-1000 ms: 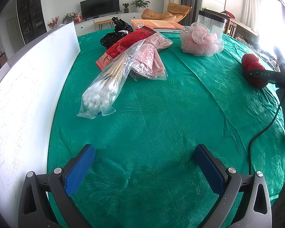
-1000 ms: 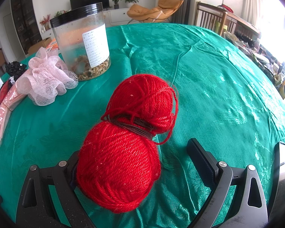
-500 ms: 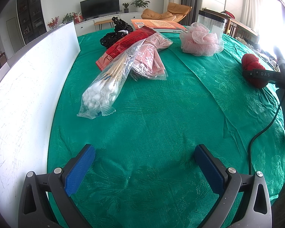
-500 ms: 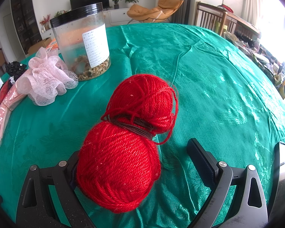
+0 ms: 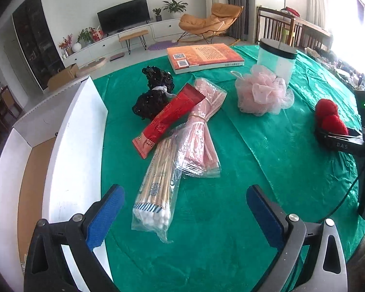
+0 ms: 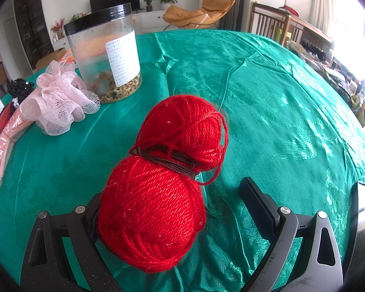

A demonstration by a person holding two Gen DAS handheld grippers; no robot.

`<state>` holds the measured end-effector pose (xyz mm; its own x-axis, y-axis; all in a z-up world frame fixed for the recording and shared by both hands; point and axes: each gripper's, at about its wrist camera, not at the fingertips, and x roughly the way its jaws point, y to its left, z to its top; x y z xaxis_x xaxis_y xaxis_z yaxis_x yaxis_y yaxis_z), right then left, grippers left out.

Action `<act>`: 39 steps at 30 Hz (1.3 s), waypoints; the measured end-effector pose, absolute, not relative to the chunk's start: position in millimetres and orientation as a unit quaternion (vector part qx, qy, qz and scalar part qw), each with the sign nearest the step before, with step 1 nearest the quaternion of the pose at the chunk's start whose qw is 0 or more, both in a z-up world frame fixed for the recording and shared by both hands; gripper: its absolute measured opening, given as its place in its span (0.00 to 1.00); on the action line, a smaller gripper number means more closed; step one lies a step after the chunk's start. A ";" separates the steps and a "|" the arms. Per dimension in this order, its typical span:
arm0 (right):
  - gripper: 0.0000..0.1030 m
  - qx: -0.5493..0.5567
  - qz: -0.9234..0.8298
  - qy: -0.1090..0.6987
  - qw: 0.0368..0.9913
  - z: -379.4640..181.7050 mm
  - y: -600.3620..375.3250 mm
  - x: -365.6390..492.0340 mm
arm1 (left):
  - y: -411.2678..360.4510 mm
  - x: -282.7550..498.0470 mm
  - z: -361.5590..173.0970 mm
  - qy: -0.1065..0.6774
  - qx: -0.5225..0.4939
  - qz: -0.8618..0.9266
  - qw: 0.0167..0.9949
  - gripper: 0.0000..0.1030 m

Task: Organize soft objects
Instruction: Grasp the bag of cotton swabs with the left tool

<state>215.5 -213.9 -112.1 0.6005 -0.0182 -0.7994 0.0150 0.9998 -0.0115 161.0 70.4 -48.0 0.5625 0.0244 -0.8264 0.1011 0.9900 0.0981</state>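
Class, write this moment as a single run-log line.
left gripper: open, above swab bag | right gripper: open, around yarn | yarn: on table | box: left of table

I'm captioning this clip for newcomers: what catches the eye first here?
The bright red yarn fills the right wrist view, lying on the green tablecloth between the open right tool fingers. In the left view, the cotton swab bag lies ahead of the open left tool, beside a white box.

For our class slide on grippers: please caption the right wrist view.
Open right gripper straddling a red yarn skein on the green tablecloth, pink mesh pouf and jar behind.
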 end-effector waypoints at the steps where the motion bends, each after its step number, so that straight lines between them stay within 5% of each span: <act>1: 0.94 -0.002 -0.009 0.447 0.895 -112.4 -214.0 215.7 | 73.9 173.4 -60.1 0.486 0.077 -0.014 0.871 0.97; 4: 0.94 -0.002 -0.009 0.447 0.895 -112.2 -213.8 215.6 | 82.4 192.7 -89.3 0.517 0.103 0.012 0.849 0.97; 5: 0.94 -0.002 -0.009 0.447 0.895 -112.3 -213.8 215.7 | 84.8 193.2 -92.3 0.515 0.095 0.005 0.852 0.90; 6: 0.94 -0.002 -0.009 0.447 0.895 -112.4 -213.8 215.8 | 87.9 191.6 -91.7 0.510 0.075 -0.011 0.857 0.57; 7: 0.94 -0.002 -0.009 0.447 0.895 -112.1 -213.7 215.7 | 91.7 189.7 -92.4 0.510 0.059 -0.012 0.858 0.38; 8: 0.94 -0.002 -0.009 0.447 0.895 -112.0 -213.7 215.6 | 94.8 187.2 -91.2 0.508 0.050 -0.006 0.860 0.24; 10: 0.94 -0.002 -0.009 0.447 0.895 -112.4 -213.8 215.8 | 96.3 175.5 -87.5 0.511 0.029 -0.007 0.859 0.22; 14: 0.94 -0.002 -0.009 0.447 0.895 -112.1 -213.7 215.7 | 79.4 128.6 -78.8 0.514 0.009 -0.007 0.857 0.25; 16: 0.94 -0.002 -0.009 0.447 0.895 -112.2 -213.7 215.7 | 66.3 111.6 -81.7 0.515 0.017 -0.034 0.856 0.48; 17: 0.94 -0.002 -0.009 0.447 0.895 -112.1 -213.7 215.7 | 59.2 105.5 -82.8 0.513 0.029 -0.040 0.857 0.73; 18: 0.94 -0.002 -0.009 0.447 0.895 -112.1 -213.7 215.7 | 56.0 102.0 -82.4 0.504 0.043 -0.038 0.862 0.88; 22: 0.94 -0.002 -0.009 0.447 0.895 -112.1 -213.7 215.7 | 55.7 106.2 -86.9 0.489 0.079 -0.015 0.869 0.90; 39: 0.94 -0.001 -0.007 0.448 0.894 -111.9 -213.5 215.8 | 91.1 95.5 -96.9 0.520 -0.058 -0.048 0.851 0.86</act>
